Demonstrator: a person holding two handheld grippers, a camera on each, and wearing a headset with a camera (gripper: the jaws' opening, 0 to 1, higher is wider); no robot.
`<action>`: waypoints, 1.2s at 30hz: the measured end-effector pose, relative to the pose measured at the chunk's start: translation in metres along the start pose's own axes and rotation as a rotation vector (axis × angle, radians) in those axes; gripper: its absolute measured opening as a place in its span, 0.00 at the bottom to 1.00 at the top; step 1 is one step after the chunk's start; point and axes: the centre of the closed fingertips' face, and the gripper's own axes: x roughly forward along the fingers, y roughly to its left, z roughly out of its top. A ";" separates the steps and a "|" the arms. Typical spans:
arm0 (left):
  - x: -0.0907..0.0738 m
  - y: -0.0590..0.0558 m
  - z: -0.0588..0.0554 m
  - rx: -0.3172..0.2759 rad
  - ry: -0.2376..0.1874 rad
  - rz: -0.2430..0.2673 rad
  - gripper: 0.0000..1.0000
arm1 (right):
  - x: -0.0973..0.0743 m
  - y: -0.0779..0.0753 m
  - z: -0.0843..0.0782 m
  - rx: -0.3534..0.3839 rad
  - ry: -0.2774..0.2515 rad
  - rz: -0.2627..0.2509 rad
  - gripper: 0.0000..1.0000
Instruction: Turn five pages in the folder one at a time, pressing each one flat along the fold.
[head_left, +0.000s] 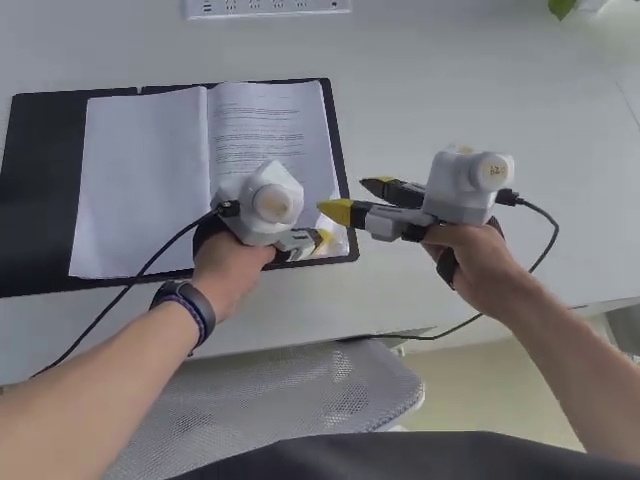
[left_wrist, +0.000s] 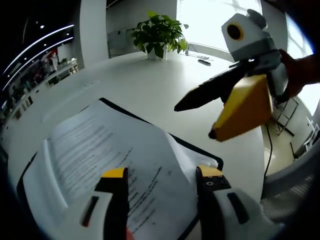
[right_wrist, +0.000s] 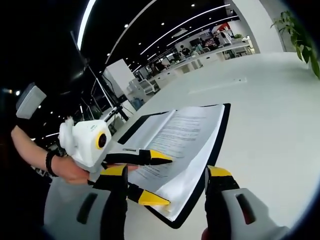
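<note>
The open black folder of white pages (head_left: 40, 150) lies on the white table (head_left: 450, 80), its near right corner under the left gripper (head_left: 316, 241), just left of the right gripper (head_left: 350, 198).

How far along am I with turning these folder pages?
Done: the folder lies open, with at least one sheet turned left, blank side up; the count can't be read. In hand: the left tool, open, sits over the lower corner of the printed page, the right tool open beside the folder's edge. Left: turning that page and pressing the fold.
</note>
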 end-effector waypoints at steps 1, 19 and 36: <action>0.000 0.000 0.000 -0.002 0.000 0.000 0.53 | 0.002 -0.003 0.000 0.009 -0.002 -0.002 0.60; 0.000 0.000 0.001 -0.015 -0.009 0.004 0.53 | 0.032 -0.005 -0.011 0.116 0.015 0.055 0.39; 0.004 0.003 -0.001 -0.021 -0.008 0.002 0.53 | 0.036 -0.021 -0.013 0.245 -0.020 0.029 0.08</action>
